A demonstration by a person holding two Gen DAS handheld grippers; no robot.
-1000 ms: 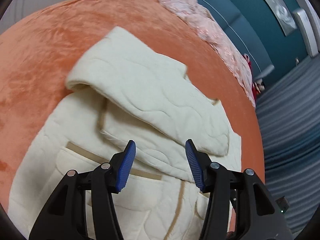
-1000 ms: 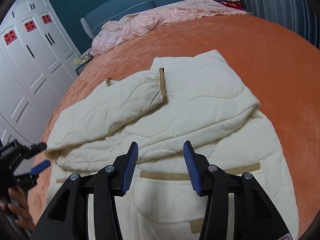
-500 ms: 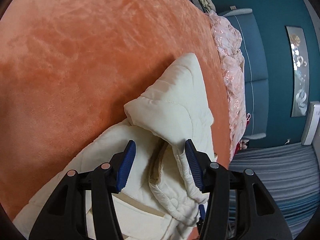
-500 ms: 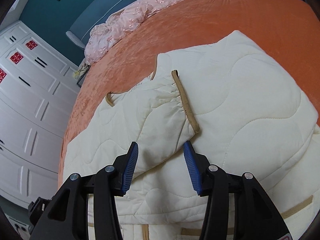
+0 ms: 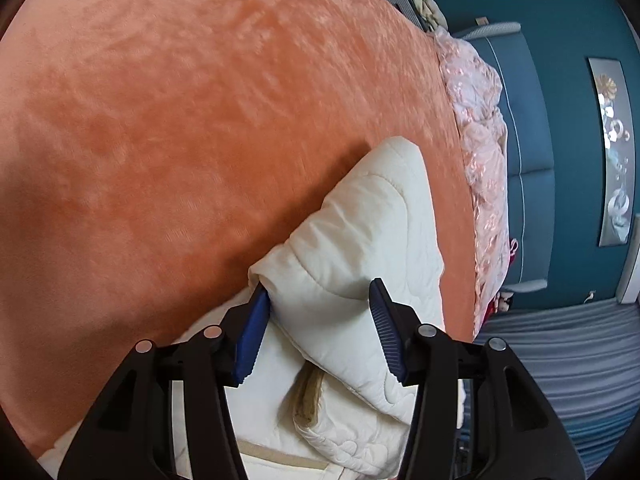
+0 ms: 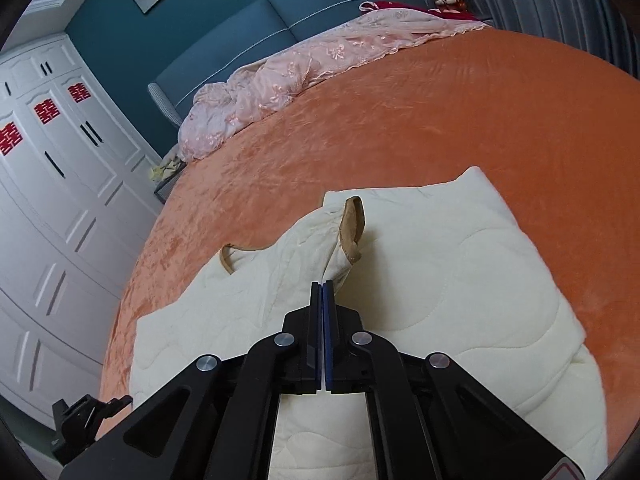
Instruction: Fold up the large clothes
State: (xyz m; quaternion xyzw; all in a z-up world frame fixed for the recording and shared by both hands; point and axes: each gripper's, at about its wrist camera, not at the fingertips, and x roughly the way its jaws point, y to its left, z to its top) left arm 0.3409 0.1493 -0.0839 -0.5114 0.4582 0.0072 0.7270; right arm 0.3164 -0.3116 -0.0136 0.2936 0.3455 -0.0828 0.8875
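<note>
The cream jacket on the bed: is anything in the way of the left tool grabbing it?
No. A folded part of the cream jacket already sits between the left tool's open fingers, with nothing in front of it. Only the orange bedspread lies around it.

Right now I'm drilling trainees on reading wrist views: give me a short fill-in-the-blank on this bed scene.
1. The cream quilted jacket lies on an ____ bedspread.
2. The right gripper is shut on the jacket's ____.
3. A fold of the jacket sits between the ____ gripper's open fingers.

Missing: orange; sleeve; left
</note>
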